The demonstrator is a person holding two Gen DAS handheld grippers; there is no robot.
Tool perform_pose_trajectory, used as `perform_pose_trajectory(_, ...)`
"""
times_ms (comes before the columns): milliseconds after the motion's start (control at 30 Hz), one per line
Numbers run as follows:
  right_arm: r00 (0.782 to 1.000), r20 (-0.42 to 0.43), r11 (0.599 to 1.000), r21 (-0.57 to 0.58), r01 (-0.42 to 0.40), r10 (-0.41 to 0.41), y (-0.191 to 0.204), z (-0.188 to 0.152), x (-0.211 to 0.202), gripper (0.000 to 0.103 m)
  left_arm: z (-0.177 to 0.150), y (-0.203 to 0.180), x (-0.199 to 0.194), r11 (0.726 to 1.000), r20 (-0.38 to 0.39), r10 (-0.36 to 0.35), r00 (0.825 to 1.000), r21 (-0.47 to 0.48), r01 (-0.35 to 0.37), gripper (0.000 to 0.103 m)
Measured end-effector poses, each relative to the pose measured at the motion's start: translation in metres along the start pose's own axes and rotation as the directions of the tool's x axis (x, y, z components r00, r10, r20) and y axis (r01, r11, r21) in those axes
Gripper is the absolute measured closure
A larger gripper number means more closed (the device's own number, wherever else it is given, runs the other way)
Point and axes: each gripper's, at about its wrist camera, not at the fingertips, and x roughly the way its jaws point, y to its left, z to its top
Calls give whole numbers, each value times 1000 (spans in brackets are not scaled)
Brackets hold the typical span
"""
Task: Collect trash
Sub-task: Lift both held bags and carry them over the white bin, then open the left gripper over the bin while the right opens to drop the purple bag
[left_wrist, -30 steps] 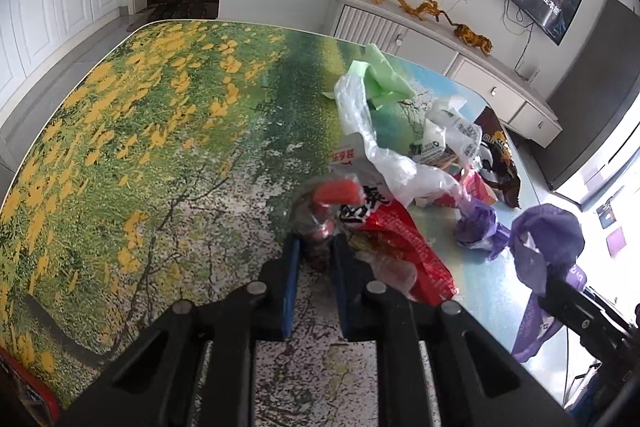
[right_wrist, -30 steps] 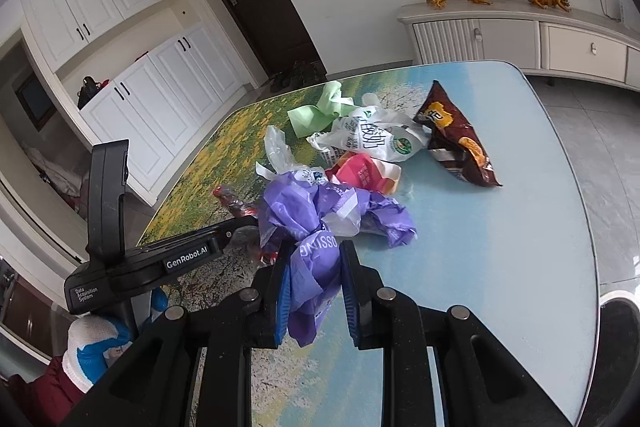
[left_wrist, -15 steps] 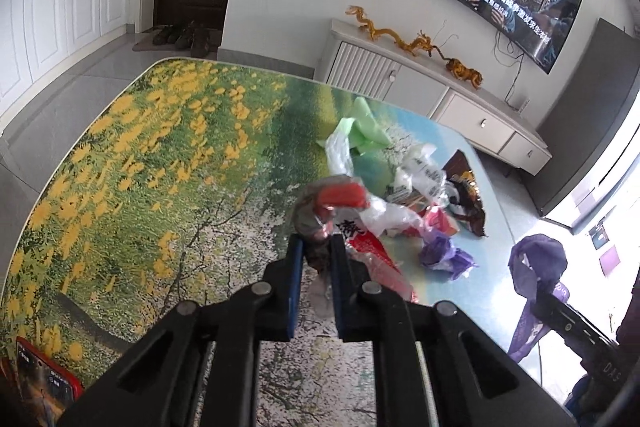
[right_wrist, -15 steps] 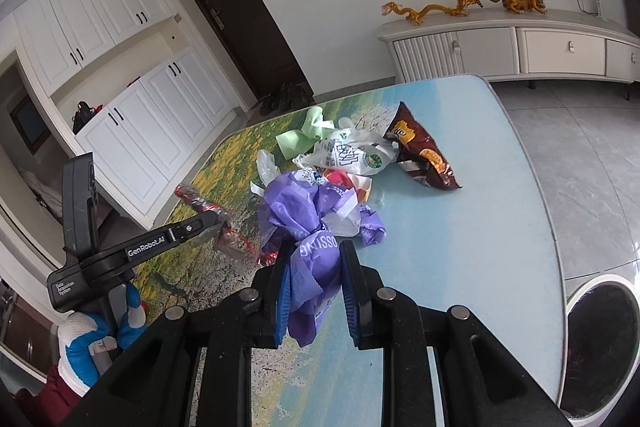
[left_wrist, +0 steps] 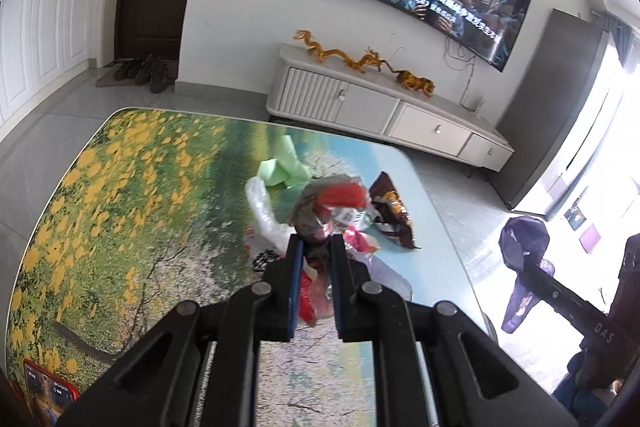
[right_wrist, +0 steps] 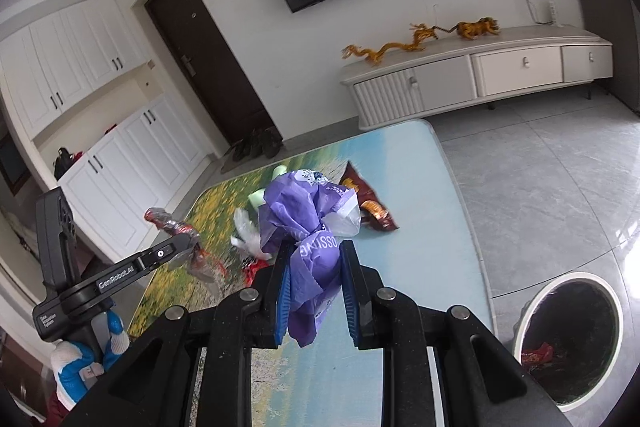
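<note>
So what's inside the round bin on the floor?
The bin has a dark liner and one red wrapper near its left wall. The image edge cuts off its right side.

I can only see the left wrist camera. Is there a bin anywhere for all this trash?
Observer: Yes. The right wrist view shows a round bin on the floor, just off the table.
Child: Is anything in it?
Observer: A red wrapper lies inside.
Child: Who holds the left gripper?
Observer: A hand in a white and blue glove.
</note>
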Motion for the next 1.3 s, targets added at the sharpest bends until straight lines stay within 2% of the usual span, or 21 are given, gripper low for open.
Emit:
perform_pose_trajectory(367, 989, 87, 987, 114, 113, -123, -40, -2, -37, 82, 4, -59, 0, 988, -13, -113, 993, 107, 114, 91)
perform_pose_trajectory(767, 945, 122, 926, 270, 263, -304, -102, -14, -77, 82, -15, -151, 31, 937, -119, -214, 970, 254, 238, 91)
perform_pose_trajectory(1000, 915, 78, 857, 388, 339, -397, -152, -32, -88, 82, -38, -216, 66, 888, -230, -248, 941, 336, 316, 91)
perform_pose_trajectory(1200, 897, 2, 794, 466, 391, -443, -197, -51, -87, 82, -64, -269, 107, 847, -351, -254, 901, 369, 382, 90)
perform_pose_trajectory(1300, 889, -37, 764, 497, 412, -456, -220, -60, -82, 81, -80, -292, 129, 830, -410, -257, 875, 371, 417, 88)
